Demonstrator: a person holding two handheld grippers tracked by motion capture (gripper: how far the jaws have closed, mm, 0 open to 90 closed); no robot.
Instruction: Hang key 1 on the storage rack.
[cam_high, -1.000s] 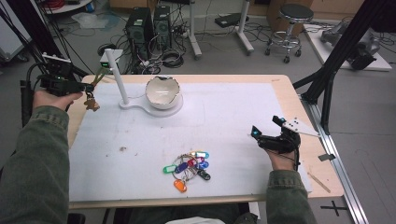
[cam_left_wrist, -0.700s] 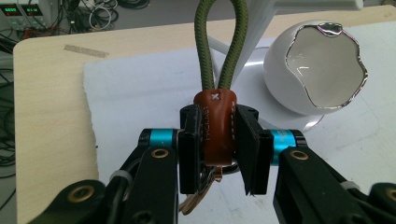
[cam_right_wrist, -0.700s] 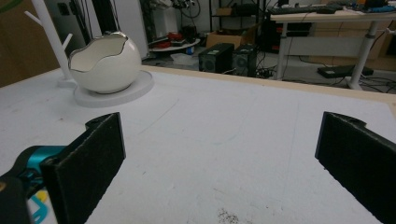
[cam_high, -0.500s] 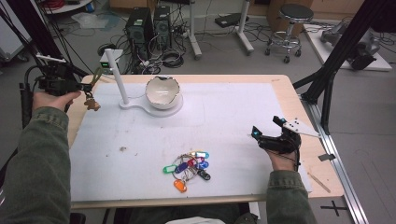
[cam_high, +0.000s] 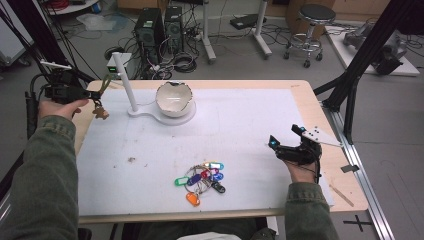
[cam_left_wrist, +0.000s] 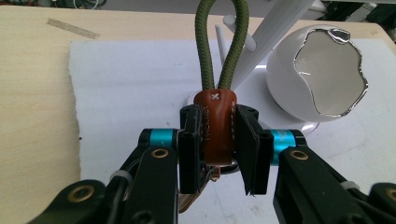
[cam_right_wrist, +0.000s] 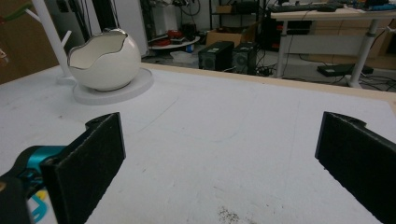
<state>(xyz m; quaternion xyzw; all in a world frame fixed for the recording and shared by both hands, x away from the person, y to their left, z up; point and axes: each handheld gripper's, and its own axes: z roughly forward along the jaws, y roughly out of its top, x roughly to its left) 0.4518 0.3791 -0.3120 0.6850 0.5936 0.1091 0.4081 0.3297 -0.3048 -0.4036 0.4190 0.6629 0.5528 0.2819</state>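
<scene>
Above the table's left edge, the left gripper (cam_left_wrist: 218, 154) pinches a brown leather tab (cam_left_wrist: 215, 126) between its jaws; a green cord loop (cam_left_wrist: 219, 42) rises from the tab toward the white stand (cam_high: 129, 87); the tab hangs just left of the stand, apart from it; an egg-shaped bowl (cam_high: 173, 99) sits on the stand's base; the right gripper (cam_high: 290, 146), jaws spread wide and empty, rests near the right edge; a bunch of coloured key tags (cam_high: 201, 178) lies near the front.

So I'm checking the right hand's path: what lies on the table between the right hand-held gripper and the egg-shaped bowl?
Bare white mat lies between the right hand-held gripper and the egg-shaped bowl, as both the high and right gripper views show.
</scene>
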